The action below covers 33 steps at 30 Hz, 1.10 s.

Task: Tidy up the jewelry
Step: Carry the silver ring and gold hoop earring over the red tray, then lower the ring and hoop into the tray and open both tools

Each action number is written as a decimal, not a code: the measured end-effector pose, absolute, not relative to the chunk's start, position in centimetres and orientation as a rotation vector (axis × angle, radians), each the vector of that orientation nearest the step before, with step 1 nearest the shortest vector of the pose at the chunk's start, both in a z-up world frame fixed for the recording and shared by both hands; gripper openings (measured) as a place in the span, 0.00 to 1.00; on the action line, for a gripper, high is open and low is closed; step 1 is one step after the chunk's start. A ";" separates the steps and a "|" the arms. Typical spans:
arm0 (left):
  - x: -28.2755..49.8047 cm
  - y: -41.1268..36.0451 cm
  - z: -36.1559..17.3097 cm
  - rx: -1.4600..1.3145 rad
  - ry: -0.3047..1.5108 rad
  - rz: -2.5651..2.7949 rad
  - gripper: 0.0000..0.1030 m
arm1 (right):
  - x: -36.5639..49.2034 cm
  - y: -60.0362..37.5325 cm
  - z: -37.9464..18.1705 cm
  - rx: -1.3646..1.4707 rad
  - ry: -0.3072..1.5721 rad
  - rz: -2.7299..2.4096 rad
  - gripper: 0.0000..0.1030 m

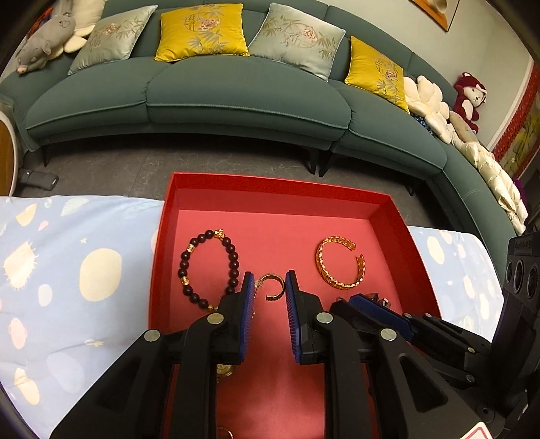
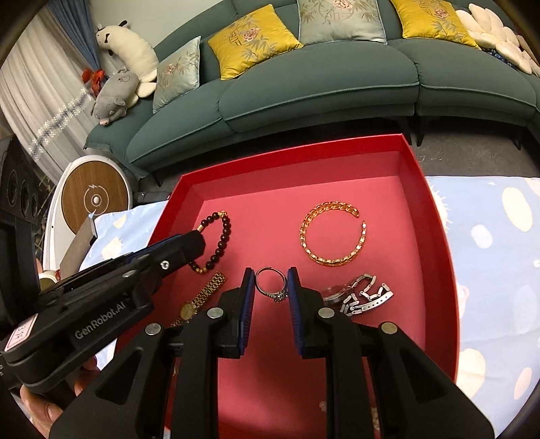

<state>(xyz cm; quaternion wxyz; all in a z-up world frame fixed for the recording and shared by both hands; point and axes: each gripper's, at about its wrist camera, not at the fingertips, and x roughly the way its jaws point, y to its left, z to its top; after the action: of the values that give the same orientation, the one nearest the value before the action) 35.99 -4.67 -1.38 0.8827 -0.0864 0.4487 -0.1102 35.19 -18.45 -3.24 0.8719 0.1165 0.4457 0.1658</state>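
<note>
Both tools gape: left tool (image 1: 269, 283) brackets gold earring (image 1: 271, 287); right tool (image 2: 270, 279) brackets silver ring (image 2: 271, 287).

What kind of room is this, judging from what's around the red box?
Most likely a home living room. A long curved green sofa carries embroidered cushions and plush toys, and curtains hang at one side. The red box sits on a patterned blue cloth.
</note>
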 end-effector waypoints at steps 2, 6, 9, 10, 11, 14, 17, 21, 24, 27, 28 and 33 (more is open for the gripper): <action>36.1 -4.6 -1.5 -0.191 0.936 -0.235 0.16 | 35.4 -18.3 -3.4 0.246 0.931 0.347 0.19; 36.5 -4.4 -1.9 -0.211 0.947 -0.235 0.16 | 35.6 -18.0 -3.5 0.237 0.926 0.350 0.19; 36.6 -4.3 -2.2 -0.223 0.953 -0.232 0.16 | 35.7 -17.8 -3.7 0.224 0.926 0.350 0.19; 36.7 -4.3 -2.3 -0.226 0.956 -0.230 0.16 | 35.6 -17.7 -3.7 0.222 0.926 0.350 0.19; 36.7 -4.3 -2.3 -0.229 0.957 -0.228 0.16 | 35.7 -17.7 -3.7 0.221 0.926 0.349 0.19; 36.8 -4.0 -2.4 -0.234 0.958 -0.220 0.16 | 35.7 -17.6 -3.7 0.216 0.924 0.345 0.19; 36.8 -3.8 -2.4 -0.235 0.956 -0.208 0.17 | 35.7 -17.6 -3.6 0.210 0.918 0.336 0.20; 36.7 -3.4 -2.5 -0.252 0.961 -0.194 0.18 | 35.6 -17.7 -3.3 0.205 0.910 0.329 0.20; 36.6 -3.0 -2.3 -0.266 0.957 -0.183 0.24 | 35.4 -17.9 -2.8 0.200 0.898 0.326 0.20; 36.4 -2.7 -1.7 -0.268 0.943 -0.178 0.25 | 35.2 -18.4 -2.1 0.204 0.884 0.323 0.20; 36.3 -2.6 -1.4 -0.267 0.939 -0.177 0.25 | 35.1 -18.6 -1.9 0.204 0.878 0.324 0.20; 35.5 -2.6 0.1 -0.238 0.912 -0.172 0.25 | 34.1 -19.1 -0.4 0.183 0.853 0.323 0.20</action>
<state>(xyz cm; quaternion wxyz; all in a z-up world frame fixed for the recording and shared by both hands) 35.46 -2.56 0.10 0.8874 -0.1147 0.4387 -0.0825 34.07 -19.14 -0.41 0.8938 0.0880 0.4112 0.1556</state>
